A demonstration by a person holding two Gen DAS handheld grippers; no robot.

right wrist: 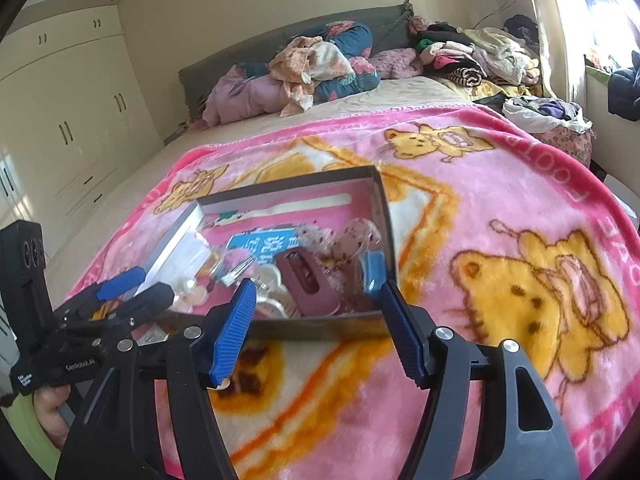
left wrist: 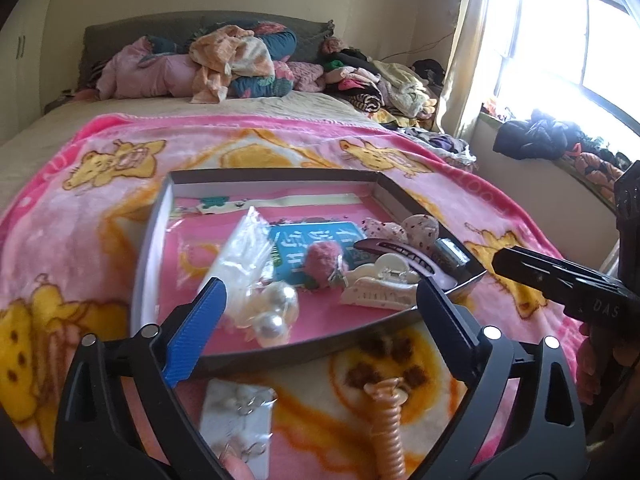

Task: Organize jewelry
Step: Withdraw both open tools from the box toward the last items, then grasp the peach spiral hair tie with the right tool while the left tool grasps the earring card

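The fingers (left wrist: pixel 216 304) of the left gripper (left wrist: pixel 320 300) stand wide apart with nothing between the pads; those of the right gripper (right wrist: pixel 316 320) stand moderately apart, likewise gripping nothing. We locate the task's thing, the jewelry box (left wrist: pixel 160 216), a shallow open tray with grey walls, on the pink blanket (left wrist: pixel 80 208) just ahead of both grippers. Inside it we identify a clear bag with pearl beads (left wrist: pixel 272 312), a teal card (left wrist: pixel 320 240) with white characters we cannot read, a pink pompom (left wrist: pixel 324 256), a cream claw clip (left wrist: pixel 380 284), a mauve hair clip (left wrist: pixel 400 256) and a speckled bow (left wrist: pixel 404 228). Outside the box, near the left gripper, lie an earring card (left wrist: pixel 240 412) and a ribbed tan hair clip (left wrist: pixel 388 412). Legible writing: "DAS" on the right gripper's body in the left view; on the left gripper's body in the right view, a white label that appears to read "GenRobot.AI", though blur leaves this uncertain. Blanket border lettering is only partly visible.
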